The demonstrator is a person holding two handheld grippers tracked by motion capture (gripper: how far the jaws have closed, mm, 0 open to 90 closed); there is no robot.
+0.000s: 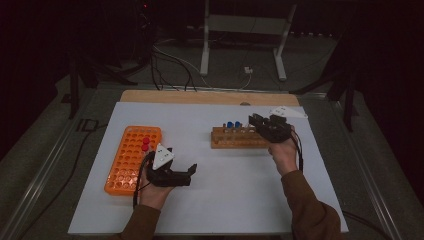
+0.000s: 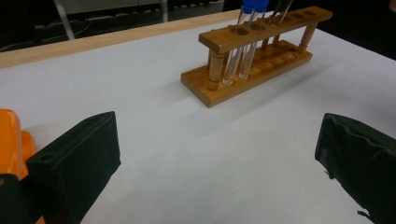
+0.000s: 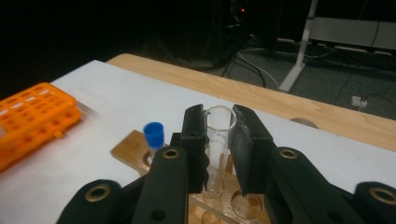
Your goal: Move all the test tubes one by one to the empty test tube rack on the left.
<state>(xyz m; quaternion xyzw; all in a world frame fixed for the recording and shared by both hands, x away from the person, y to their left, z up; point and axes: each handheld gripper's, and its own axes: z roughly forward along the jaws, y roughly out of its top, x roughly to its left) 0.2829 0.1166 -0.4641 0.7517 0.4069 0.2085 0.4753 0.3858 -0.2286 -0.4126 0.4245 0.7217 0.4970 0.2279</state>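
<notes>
here an uncapped glass tube (image 3: 218, 140) is being clamped by the right gripper (image 3: 219, 140) above the wooden rack (image 1: 239, 137), and is being risked against the rack's holes if tilted, while the left gripper (image 2: 215, 154) is being held apart near the orange rack (image 1: 131, 157).

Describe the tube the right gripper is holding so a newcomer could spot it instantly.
Start at the wooden test tube rack right of centre on the white table. At its right end, the right gripper clamps one clear glass test tube. Unlike the blue-capped tubes beside it, it is uncapped.

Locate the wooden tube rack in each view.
High view: wooden rack right of centre, beside the right gripper.
Left gripper view: upper right, on the white sheet.
Right gripper view: bottom centre, behind the fingers.
Shared landmark: blue-capped tubes in the rack.
</notes>
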